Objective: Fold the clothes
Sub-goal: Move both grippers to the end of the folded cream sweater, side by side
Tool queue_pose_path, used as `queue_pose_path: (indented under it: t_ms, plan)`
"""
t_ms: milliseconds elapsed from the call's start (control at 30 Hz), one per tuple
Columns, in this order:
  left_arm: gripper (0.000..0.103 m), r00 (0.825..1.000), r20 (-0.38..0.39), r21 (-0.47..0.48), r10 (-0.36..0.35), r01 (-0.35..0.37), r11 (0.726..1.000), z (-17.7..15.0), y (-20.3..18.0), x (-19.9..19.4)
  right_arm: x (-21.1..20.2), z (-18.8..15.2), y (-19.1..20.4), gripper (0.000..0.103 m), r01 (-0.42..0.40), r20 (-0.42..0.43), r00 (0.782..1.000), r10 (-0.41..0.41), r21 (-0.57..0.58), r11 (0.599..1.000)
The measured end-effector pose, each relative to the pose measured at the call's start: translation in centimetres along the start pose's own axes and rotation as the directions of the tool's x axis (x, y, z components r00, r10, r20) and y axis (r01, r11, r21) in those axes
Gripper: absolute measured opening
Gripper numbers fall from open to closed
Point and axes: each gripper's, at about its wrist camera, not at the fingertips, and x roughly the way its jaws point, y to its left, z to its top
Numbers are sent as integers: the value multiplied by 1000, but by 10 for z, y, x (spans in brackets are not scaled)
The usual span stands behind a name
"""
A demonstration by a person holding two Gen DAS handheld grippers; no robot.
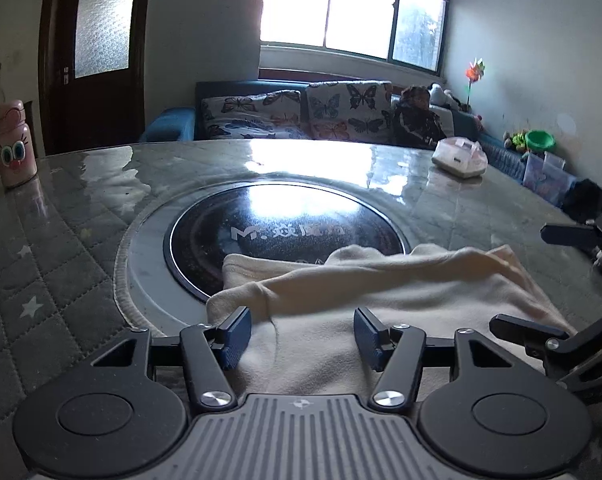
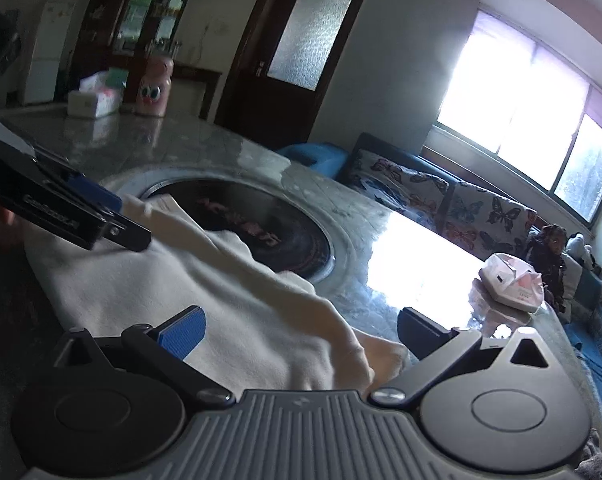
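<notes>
While both sets of fingers gape empty, left gripper (image 1: 302, 334) and right gripper (image 2: 301, 332) hover over cream garment (image 1: 381, 296).

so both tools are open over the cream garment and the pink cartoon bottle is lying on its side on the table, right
Not quite: the pink cartoon bottle stands upright on the table, as the left wrist view shows. The rest holds: the left tool and right tool are both open over the cream garment.
</notes>
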Motion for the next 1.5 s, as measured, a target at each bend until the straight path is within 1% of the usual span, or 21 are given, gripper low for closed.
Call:
queue_pose_path:
  t_ms: [200,267,333,367,500,533,767,900,1100,1333,1500]
  plan:
    - [80,1000,-13,-68,1,-2,998,7,5,-13,-4,-2,11,103,-21,-10,1000,20,-33,999]
    - [87,1000,-22,-93,9,-11,996,8,8,-18,-9,-1,11,103,-25,-1,1000,25,-23,999]
    - [90,1000,-24,-98,8,-10,995,9,9,-23,-15,1,12,103,-36,5,999,36,-8,999]
    - [93,1000,-25,-100,7,-10,995,9,9,-26,-18,2,12,103,-42,8,999,42,0,999]
    - [99,999,-22,-98,25,-27,995,8,5,-37,-28,1,16,103,-53,10,999,53,2,999]
    - [103,999,-19,-98,25,-27,995,8,4,-40,-30,0,18,103,-58,9,998,58,0,998]
    - [103,1000,-10,-76,12,-13,997,7,-10,-56,-50,2,32,103,-87,32,996,88,-24,996]
    - [103,999,-28,-81,28,-30,996,4,-16,-59,-58,3,39,103,-94,40,995,95,-34,995]
    - [103,999,-25,-105,35,-37,994,1,-17,-70,-68,-1,52,103,-108,40,993,110,-52,993]
    - [103,996,-39,-115,79,-83,990,-5,-7,-79,-78,-1,67,103,-138,31,990,140,-76,988]
    - [103,991,-68,-127,115,-123,984,-6,4,-80,-83,1,73,102,-151,27,988,153,-85,985]
